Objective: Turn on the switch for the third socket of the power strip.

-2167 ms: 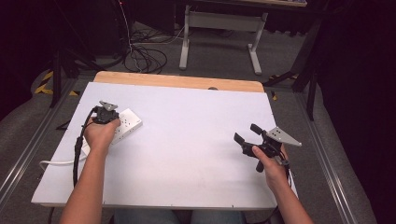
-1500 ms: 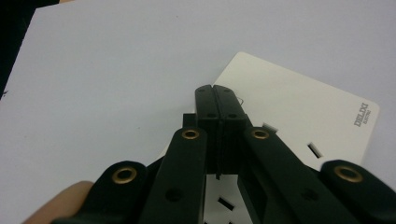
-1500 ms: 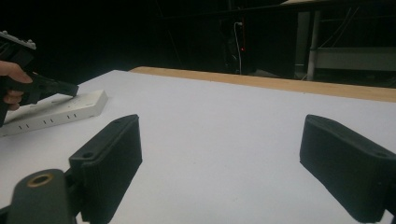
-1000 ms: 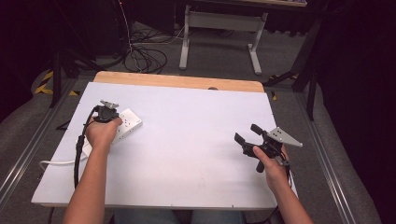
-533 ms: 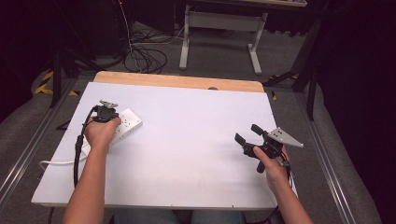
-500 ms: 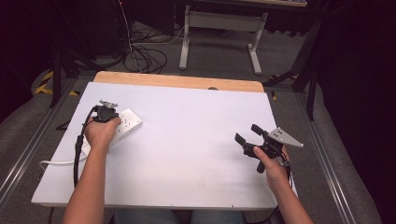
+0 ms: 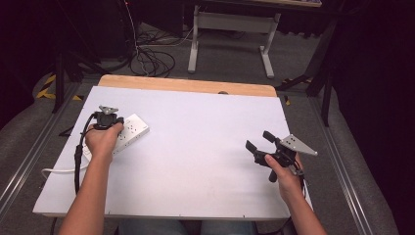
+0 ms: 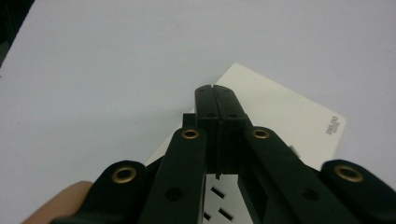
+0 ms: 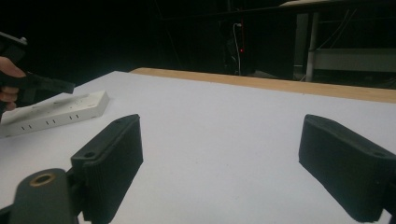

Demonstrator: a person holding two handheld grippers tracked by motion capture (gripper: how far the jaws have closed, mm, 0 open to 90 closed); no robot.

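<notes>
Resting over the white power strip (image 7: 128,133), the left gripper (image 8: 215,93) has its jaws pressed fully together with nothing between them; tips sit above the strip's blank end, socket slots showing just beneath the jaws in the left gripper view. In the high view the left gripper (image 7: 108,117) is at the table's left side, its black cable (image 7: 78,152) looping back along the forearm, and the strip's white cord (image 7: 58,171) runs off behind the hand toward the near left edge.

The right gripper (image 7: 259,141) is held at the right side, well apart from the strip, jaws spread wide and empty, angled toward the table's middle. In the right gripper view its two pads frame bare tabletop, with the strip far off to their left.

Surface: a white board (image 7: 195,147), matte, plain, with a wooden strip (image 7: 186,85) along the far edge. Beyond the grippers: grey carpet floor (image 7: 230,58), a tangle of black cables (image 7: 151,58), white desk legs (image 7: 230,29), dark surroundings. Metal rails (image 7: 342,161) flank the table.
</notes>
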